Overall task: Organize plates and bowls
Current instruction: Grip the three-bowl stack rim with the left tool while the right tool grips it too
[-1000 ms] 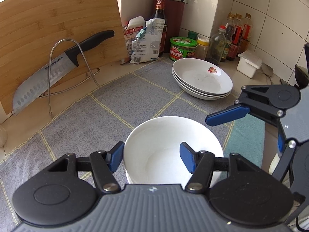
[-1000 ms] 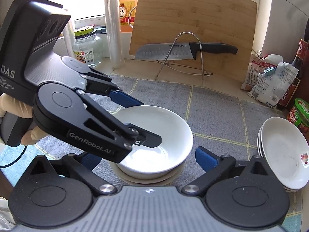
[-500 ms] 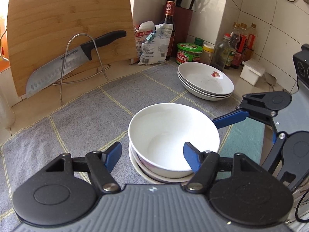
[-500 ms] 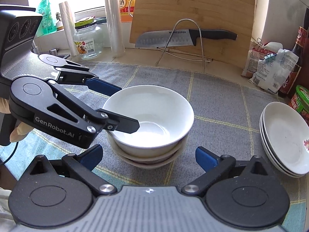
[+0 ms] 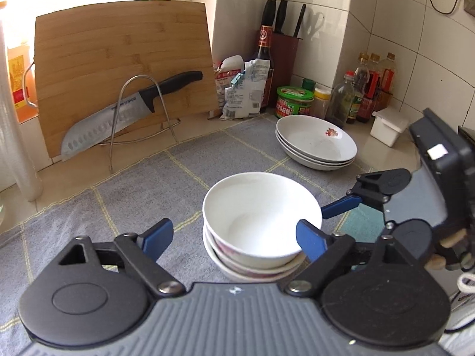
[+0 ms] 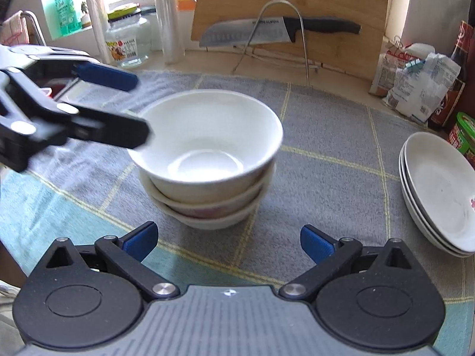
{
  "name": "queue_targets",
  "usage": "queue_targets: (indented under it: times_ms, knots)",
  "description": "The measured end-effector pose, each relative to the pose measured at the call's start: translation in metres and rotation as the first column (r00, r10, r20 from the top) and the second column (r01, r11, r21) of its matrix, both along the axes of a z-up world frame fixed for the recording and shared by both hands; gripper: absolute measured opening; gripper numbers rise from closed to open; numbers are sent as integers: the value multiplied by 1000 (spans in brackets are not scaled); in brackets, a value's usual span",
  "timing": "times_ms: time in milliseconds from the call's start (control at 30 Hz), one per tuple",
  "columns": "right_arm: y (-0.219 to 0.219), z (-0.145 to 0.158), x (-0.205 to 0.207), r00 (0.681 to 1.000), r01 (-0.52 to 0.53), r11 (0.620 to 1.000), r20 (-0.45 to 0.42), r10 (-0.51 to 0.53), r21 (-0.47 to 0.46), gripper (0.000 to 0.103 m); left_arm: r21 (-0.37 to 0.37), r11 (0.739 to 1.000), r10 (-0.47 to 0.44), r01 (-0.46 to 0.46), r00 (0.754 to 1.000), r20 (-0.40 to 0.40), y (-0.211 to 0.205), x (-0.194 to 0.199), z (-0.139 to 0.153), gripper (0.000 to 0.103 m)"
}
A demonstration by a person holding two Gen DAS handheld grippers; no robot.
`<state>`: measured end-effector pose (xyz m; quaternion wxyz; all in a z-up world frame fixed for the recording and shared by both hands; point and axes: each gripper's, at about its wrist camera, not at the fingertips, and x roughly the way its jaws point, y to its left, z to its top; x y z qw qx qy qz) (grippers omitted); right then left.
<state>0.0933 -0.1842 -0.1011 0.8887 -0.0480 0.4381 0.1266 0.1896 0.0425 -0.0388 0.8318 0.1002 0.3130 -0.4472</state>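
My left gripper [image 5: 233,238] jaws are opening, nothing pressed between them. My right gripper [image 6: 228,241] jaws are wide open and empty. The bowl stack [image 6: 207,163] sits mid-surface on the mat [image 6: 326,178]. Bowls look hard, smooth, breakable; I'd pinch the rim.

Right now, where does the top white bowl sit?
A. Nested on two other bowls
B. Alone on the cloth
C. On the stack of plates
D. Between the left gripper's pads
A: the top bowl rests nested in the two bowls under it on the cloth, apart from the plates.
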Motion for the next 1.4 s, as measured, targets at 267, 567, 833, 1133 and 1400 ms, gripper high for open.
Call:
queue_targets:
  times_ms: [267, 567, 833, 1133, 1400]
  knots:
    - [-21, -23, 16, 997, -75, 997, -31, 74, -27, 103, 97, 991, 98, -92, 994, -58, 6, -18, -27, 96]
    - [-27, -24, 25, 986, -166, 986, -4, 166, -30, 103, 188, 969, 178, -160, 981, -81, -15, -25, -56, 96]
    - [-24, -32, 29, 986, -165, 985, -14, 164, -43, 103, 221, 971, 113, -89, 989, -98, -30, -17, -72, 96]
    - [-20, -31, 32, 987, -163, 985, -23, 162, -53, 103, 240, 970, -21, 30, 999, -38, -36, -11, -85, 103]
    - [-20, -32, 30, 986, -165, 985, -8, 165, -49, 103, 172, 977, -127, 123, 992, 11, -27, -7, -90, 103]
